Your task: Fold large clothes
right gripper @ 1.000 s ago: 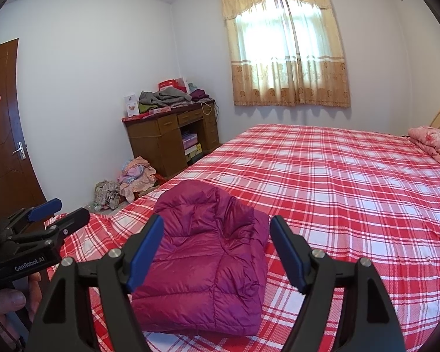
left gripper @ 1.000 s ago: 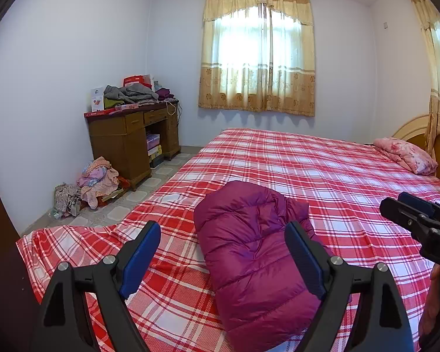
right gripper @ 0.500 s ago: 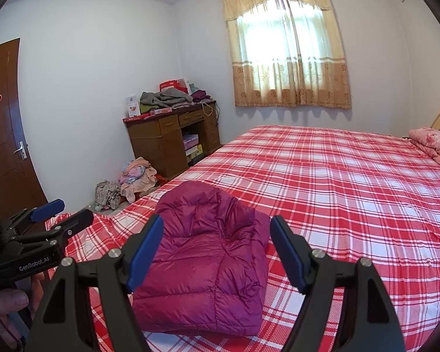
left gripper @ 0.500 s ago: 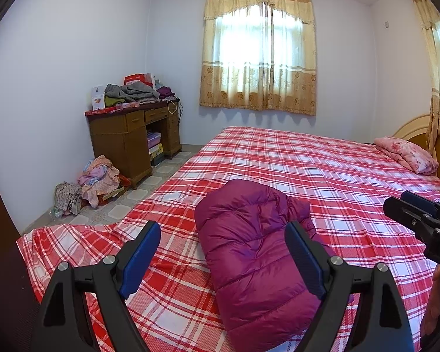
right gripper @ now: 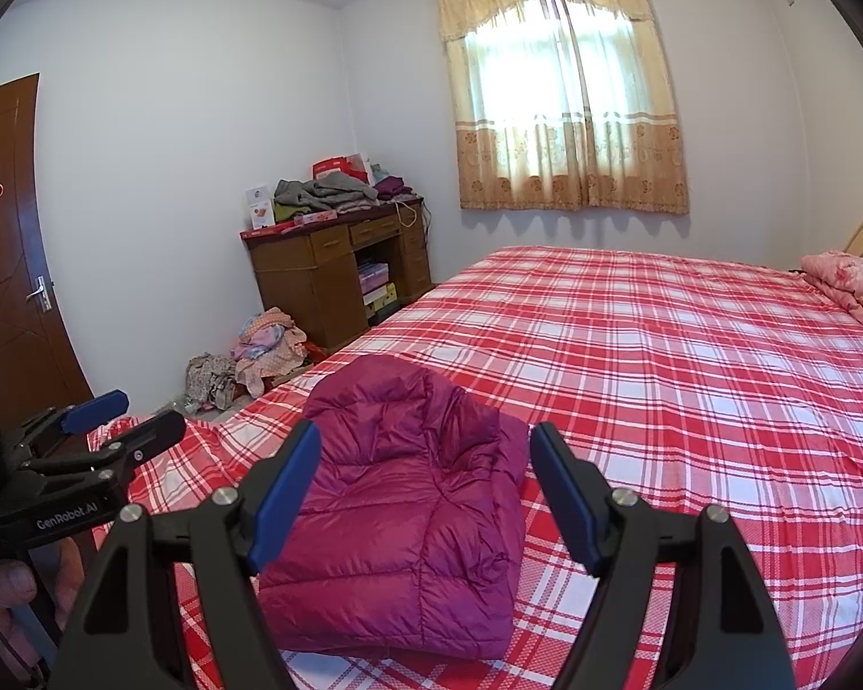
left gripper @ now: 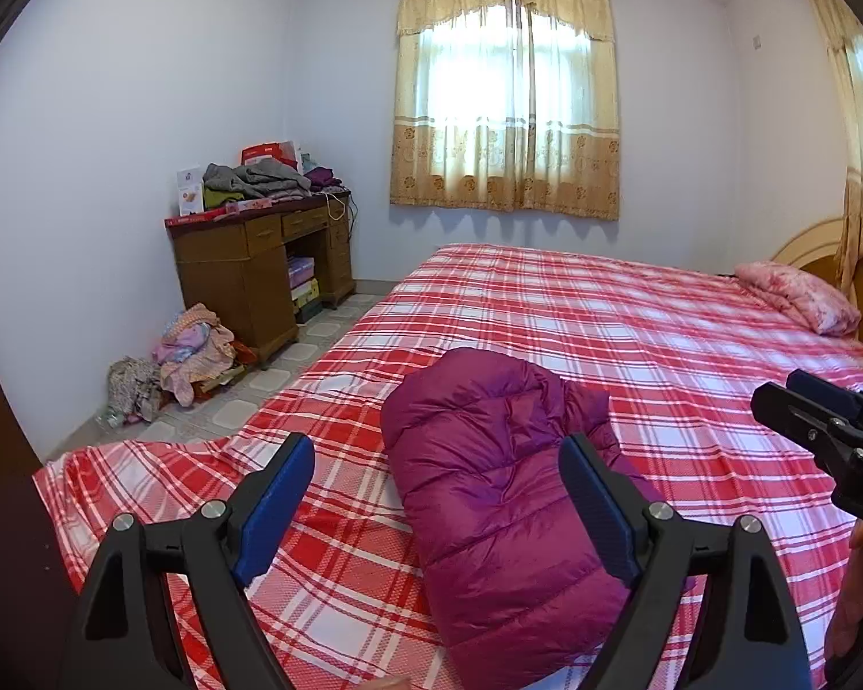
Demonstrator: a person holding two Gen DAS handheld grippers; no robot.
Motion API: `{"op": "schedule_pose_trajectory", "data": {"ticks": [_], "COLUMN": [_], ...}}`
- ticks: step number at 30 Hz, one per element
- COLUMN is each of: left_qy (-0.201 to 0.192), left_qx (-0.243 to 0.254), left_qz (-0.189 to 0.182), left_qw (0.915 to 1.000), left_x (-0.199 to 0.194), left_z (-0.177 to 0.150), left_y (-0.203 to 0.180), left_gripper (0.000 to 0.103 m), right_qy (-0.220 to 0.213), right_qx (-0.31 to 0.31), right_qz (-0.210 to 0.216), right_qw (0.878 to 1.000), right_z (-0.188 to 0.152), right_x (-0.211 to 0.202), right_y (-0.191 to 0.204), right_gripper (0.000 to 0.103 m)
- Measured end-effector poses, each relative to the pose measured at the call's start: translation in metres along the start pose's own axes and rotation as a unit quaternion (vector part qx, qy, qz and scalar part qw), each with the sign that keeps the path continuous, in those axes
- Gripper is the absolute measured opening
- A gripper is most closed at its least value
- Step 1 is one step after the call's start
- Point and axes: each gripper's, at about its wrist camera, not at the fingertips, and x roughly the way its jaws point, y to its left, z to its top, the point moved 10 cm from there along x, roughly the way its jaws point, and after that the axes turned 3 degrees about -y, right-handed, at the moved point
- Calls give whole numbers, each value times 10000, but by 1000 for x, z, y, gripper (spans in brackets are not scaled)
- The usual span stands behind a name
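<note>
A magenta puffer jacket [left gripper: 489,489] lies folded into a compact bundle near the foot edge of the red plaid bed [left gripper: 604,316]. My left gripper [left gripper: 436,454] hovers just above and short of it, its jaws opening, with nothing pressed between the blue pads. The right wrist view shows the same jacket [right gripper: 397,517] from the other side, and my right gripper [right gripper: 426,437] stands open over its near end, also holding nothing. Each gripper appears at the edge of the other's view: the left gripper [right gripper: 115,425] and the right gripper [left gripper: 800,397].
A wooden desk [left gripper: 247,264] piled with clothes stands against the left wall, with a heap of clothes [left gripper: 190,351] on the tiled floor beside it. A pink pillow [left gripper: 794,299] lies at the head of the bed. A brown door [right gripper: 11,230] is at far left.
</note>
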Motion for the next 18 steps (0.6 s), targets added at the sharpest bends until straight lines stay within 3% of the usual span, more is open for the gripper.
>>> {"op": "schedule_pose_trajectory", "data": {"ticks": [18], "left_qy": [-91], "left_qx": [56], "left_qz": [-14], "left_qw": [9999], "left_x": [1], "left_z": [-3], "left_y": [0], "left_gripper": [94], "right_qy": [29], "right_qx": [-1], "right_qz": [10], "right_qw": [10000], "right_z": [-1], "right_x": [2], "right_y": [0], "right_gripper": [78]}}
